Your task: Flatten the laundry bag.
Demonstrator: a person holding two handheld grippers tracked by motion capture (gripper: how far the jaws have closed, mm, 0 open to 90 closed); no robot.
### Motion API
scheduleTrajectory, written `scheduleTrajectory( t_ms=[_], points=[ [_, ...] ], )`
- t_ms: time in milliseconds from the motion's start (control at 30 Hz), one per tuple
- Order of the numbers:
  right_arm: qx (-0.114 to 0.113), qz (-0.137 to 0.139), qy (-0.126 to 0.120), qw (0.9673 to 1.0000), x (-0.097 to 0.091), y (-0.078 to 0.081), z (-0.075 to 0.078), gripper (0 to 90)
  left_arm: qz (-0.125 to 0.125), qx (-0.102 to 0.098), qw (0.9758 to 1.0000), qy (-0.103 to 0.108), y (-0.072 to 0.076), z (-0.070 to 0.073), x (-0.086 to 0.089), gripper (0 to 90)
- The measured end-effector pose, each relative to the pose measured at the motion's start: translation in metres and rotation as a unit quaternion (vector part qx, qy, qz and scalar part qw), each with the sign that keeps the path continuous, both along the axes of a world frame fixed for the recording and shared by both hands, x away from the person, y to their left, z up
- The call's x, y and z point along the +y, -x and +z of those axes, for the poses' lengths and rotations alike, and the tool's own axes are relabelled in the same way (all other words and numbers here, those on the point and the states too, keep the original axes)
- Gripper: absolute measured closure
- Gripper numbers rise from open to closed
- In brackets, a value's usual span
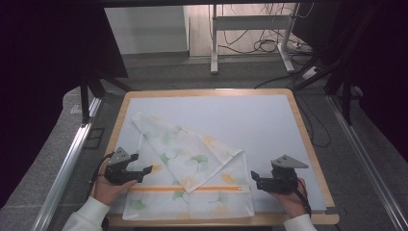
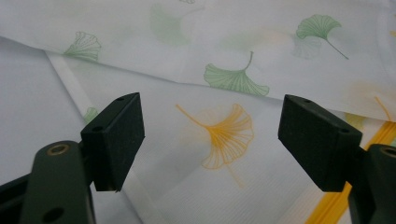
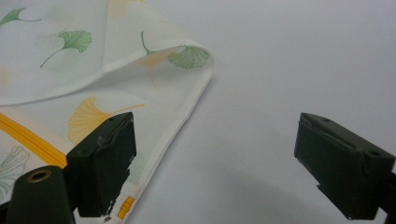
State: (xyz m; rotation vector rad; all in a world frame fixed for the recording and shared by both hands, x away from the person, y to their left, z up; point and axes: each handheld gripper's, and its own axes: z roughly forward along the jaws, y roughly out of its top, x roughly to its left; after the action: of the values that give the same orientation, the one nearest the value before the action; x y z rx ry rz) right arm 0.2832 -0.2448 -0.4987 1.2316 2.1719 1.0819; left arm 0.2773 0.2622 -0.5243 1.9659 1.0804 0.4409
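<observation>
— High view first: where's the cloth (image 1: 192, 163)?
— Spread on the pale mat (image 1: 250, 120) of the wooden table (image 1: 308, 144), near the front edge; far corner folded over toward the right, orange stripe (image 1: 187, 188) across the near part.
— Left gripper (image 1: 144, 171)?
— Held at the cloth's left edge, jaws spread wide, nothing clamped; above an orange leaf print (image 2: 224, 135).
— Right gripper (image 1: 254, 178)?
— Just beside the cloth's right edge, jaws apart as well, gripping nothing.

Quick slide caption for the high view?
Open left gripper and right gripper flank a partly folded white ginkgo-leaf-print cloth.
</observation>
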Motion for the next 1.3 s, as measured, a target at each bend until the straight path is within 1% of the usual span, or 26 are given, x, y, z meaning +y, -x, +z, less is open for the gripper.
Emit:
scheduleTrajectory(
  t_ms=[133, 300, 367, 500, 600, 733, 933, 1100, 1300],
  points=[
    [0.007, -0.005, 0.0, 1.0, -0.001, 0.0, -0.001, 12.9, 0.001, -0.002, 1.0, 0.002, 0.0, 0.0, 0.001, 22.3],
    [0.0, -0.009, -0.012, 0.9999, 0.002, 0.002, 0.002, 13.3, -0.002, 0.002, 1.0, 0.006, 0.001, 0.001, 0.001, 22.9],
    [0.0, -0.009, -0.013, 0.9999, 0.003, 0.003, 0.004, 13.3, -0.001, 0.001, 1.0, 0.009, 0.001, 0.002, 0.001, 23.3],
    [0.006, -0.007, -0.015, 0.9999, 0.003, 0.002, 0.004, 14.5, -0.003, 0.002, 1.0, 0.007, 0.001, 0.001, 0.001, 23.4],
    [0.005, -0.006, -0.018, 0.9998, 0.003, 0.002, 0.004, 16.3, -0.004, 0.003, 1.0, 0.006, 0.0, 0.001, 0.0, 23.5],
    [0.003, 0.0, -0.018, 0.9998, 0.003, 0.002, 0.005, 18.8, -0.004, 0.002, 1.0, 0.006, 0.0, 0.001, 0.0, 23.4],
    [0.004, 0.018, -0.016, 0.9997, 0.007, 0.004, 0.007, 22.7, -0.006, 0.004, 1.0, 0.005, 0.0, 0.0, 0.0, 23.5],
    [0.006, 0.028, -0.016, 0.9995, 0.01, 0.005, 0.007, 24.7, -0.008, 0.006, 0.9999, 0.004, 0.0, 0.0, 0.0, 23.6],
    [0.002, 0.035, -0.018, 0.9992, 0.013, 0.006, 0.01, 26.3, -0.008, 0.006, 0.9999, 0.003, 0.0, 0.0, -0.001, 23.6]
  ],
)
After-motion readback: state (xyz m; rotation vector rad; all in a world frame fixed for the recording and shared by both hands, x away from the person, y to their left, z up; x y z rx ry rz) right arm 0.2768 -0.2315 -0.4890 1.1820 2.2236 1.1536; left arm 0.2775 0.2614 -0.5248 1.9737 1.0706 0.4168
